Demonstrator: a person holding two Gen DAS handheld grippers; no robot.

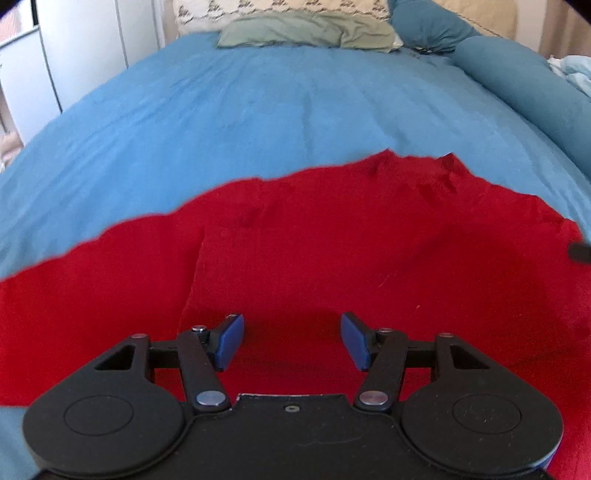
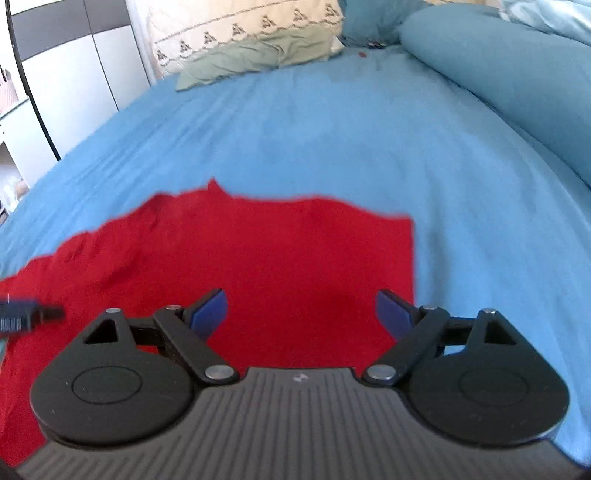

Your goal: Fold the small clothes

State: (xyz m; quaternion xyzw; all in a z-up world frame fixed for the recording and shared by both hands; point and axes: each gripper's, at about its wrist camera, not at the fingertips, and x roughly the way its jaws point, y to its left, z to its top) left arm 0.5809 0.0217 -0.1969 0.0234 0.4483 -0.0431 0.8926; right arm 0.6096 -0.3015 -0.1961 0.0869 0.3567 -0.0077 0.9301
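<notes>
A red garment (image 1: 314, 251) lies spread on the blue bed cover (image 1: 258, 110). It also shows in the right wrist view (image 2: 277, 258), with its right edge near my right finger. My left gripper (image 1: 291, 341) is open and empty, just above the red cloth near its front part. My right gripper (image 2: 301, 314) is open and empty over the garment's right side. A fold edge runs down the cloth left of my left gripper. The tip of the other gripper shows at the right edge of the left view (image 1: 580, 253) and the left edge of the right view (image 2: 26, 314).
A green pillow (image 1: 306, 33) and a patterned cream pillow (image 2: 240, 29) lie at the head of the bed. A rolled blue duvet (image 1: 517, 85) runs along the right side. White cupboards (image 1: 55, 55) stand to the left.
</notes>
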